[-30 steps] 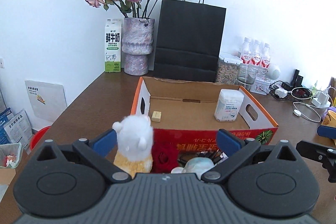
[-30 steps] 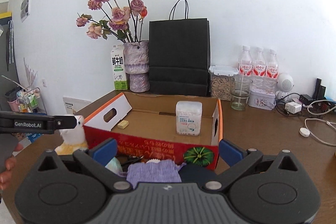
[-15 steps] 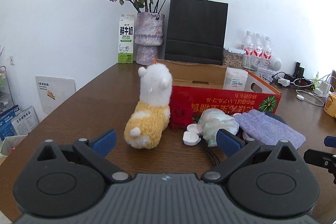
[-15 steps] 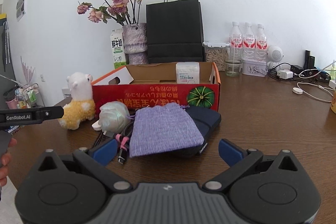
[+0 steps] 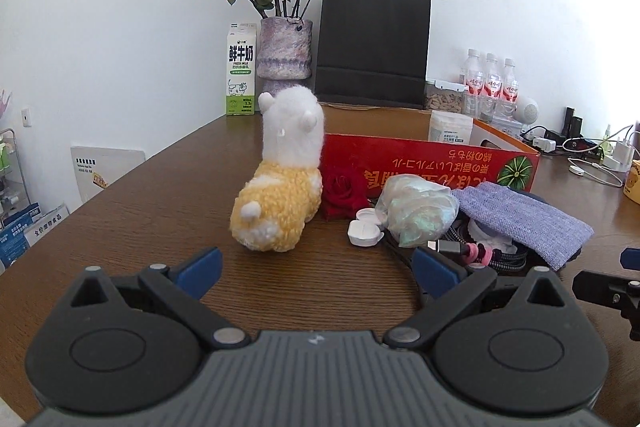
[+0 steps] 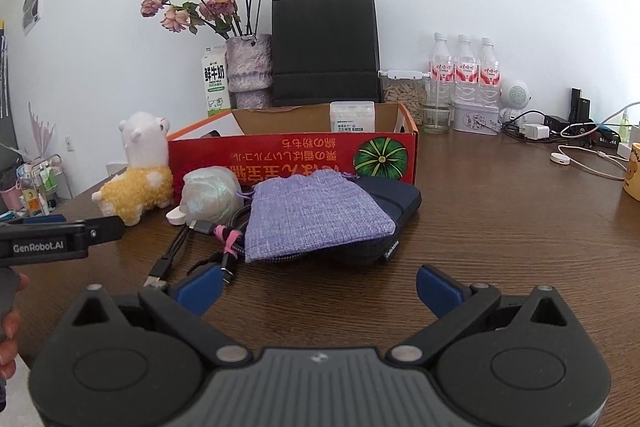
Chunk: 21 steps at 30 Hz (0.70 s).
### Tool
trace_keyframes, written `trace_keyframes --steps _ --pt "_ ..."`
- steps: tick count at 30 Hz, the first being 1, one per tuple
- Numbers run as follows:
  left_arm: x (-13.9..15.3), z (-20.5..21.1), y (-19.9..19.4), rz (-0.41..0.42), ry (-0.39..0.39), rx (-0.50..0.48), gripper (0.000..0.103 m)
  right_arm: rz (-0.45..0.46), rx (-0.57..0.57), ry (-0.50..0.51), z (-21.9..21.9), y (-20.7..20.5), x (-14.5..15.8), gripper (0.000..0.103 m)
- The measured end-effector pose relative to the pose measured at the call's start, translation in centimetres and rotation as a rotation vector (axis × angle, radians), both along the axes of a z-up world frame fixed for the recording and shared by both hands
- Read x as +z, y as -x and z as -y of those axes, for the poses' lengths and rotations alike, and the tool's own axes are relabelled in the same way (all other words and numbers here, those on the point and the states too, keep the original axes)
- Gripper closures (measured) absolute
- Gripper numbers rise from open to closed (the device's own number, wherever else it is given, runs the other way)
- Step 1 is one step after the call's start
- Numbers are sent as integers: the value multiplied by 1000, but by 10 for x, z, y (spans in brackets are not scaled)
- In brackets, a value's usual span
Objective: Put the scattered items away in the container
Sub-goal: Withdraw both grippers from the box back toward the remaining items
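A red cardboard box (image 5: 432,167) (image 6: 296,157) stands open on the wooden table, with a white jar (image 6: 352,117) inside. In front of it lie a white and yellow plush alpaca (image 5: 284,187) (image 6: 138,183), a red rose (image 5: 340,191), a small white case (image 5: 362,233), an iridescent bag (image 5: 418,209) (image 6: 210,193), braided cables (image 6: 224,243), a purple pouch (image 5: 524,219) (image 6: 316,215) and a dark zip case (image 6: 396,203) under it. My left gripper (image 5: 316,267) is open and empty, just short of the alpaca. My right gripper (image 6: 318,289) is open and empty, just short of the pouch.
Behind the box stand a milk carton (image 5: 241,75), a vase of dried roses (image 5: 285,53), a black paper bag (image 5: 372,47), water bottles (image 6: 464,67) and a snack jar (image 6: 400,93). Chargers and white cables (image 6: 580,151) lie at the right. A yellow mug (image 6: 632,171) sits at the right edge.
Both grippers have dropped and pulled back from above the box to table height. The scattered items now lie in full view just ahead of the fingers. Nothing was grasped.
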<state>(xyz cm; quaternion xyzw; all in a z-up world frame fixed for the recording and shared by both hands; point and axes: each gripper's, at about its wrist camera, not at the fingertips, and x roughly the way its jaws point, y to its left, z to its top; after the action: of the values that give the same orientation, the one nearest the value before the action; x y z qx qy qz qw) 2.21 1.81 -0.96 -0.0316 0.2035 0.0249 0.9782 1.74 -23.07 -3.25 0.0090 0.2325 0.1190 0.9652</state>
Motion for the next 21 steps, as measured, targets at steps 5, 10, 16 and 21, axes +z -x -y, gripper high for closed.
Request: trace_keyframes --steps 5,10,16,21 --pt "3 0 -7 7 -16 7 0 16 15 12 -6 -9 3 0" --pt "1 -2 -16 4 -16 9 0 33 20 22 -11 -18 1 0" --pt "-4 -5 -25 -6 -7 4 0 16 19 2 -10 -25 -2 0" --pt "-5 -6 -31 -49 3 -7 0 18 12 14 -11 -24 -2 0"
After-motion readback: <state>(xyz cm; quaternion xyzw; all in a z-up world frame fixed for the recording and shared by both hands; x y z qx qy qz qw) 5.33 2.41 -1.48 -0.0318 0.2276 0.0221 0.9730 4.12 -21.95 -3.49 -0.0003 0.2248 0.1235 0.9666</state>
